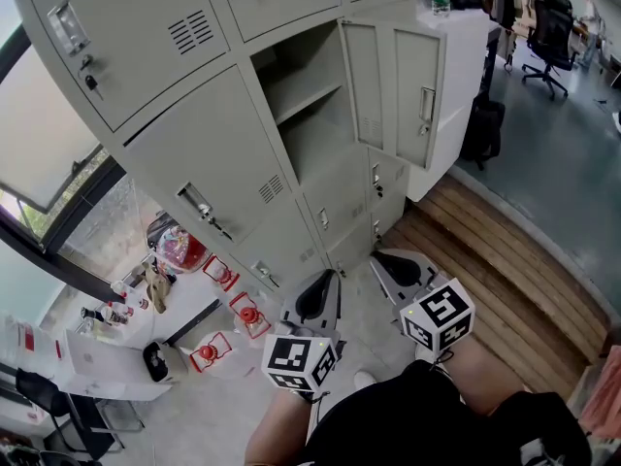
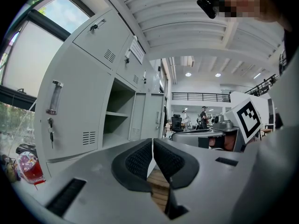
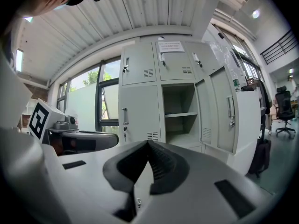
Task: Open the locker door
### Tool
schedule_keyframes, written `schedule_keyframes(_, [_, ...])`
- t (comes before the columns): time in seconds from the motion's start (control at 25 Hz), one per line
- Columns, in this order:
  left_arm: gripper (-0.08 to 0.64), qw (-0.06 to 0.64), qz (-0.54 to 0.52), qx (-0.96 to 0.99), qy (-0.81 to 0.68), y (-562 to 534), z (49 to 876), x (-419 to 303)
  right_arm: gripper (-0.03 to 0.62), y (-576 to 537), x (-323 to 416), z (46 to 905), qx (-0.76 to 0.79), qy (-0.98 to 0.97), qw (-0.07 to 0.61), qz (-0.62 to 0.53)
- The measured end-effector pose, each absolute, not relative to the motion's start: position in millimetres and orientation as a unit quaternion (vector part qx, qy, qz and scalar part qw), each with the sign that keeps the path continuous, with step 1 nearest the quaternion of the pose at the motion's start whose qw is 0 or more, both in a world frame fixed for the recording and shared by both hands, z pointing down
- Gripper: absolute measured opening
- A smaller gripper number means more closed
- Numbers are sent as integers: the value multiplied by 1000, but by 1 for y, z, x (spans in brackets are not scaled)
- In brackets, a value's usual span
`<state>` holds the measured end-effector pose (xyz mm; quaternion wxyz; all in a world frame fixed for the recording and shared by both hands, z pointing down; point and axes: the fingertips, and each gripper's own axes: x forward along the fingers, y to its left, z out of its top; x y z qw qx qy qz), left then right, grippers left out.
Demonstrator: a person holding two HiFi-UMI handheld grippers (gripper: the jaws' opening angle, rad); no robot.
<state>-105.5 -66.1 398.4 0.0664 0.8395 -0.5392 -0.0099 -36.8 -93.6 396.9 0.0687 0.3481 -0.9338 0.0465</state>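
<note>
1. The locker door (image 1: 419,95) already hangs wide open. It is swung out to the right of its compartment (image 1: 301,129) in the middle row of the locker bank (image 1: 194,153).
2. The compartment interior is fully exposed. One shelf (image 1: 309,93) is visible, and I can't see anything stored on it.
3. The neighbouring doors in view look shut. The one at upper left has keys (image 1: 90,83) hanging from its lock.
4. Left gripper (image 2: 153,148): the jaws are closed pad to pad with nothing between them. It is held low near the person's body, well apart from the lockers.
5. Right gripper (image 3: 148,148): same state, with jaws pressed together and empty. It sits just beside the left one and points towards the open compartment without touching it.
6. Status, my read: the opening itself looks done, since the door is clear of its frame and no gripper is on the handle.
7. Remaining: nothing obvious. At most, confirm the door holds its position and doesn't drift back.
</note>
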Motion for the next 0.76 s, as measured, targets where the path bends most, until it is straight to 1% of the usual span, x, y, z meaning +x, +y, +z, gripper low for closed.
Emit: schedule_keyframes(0.76, [21,61,2,842,-537,-58,399,-105,54,-82,-40,399,342,-936,62,52])
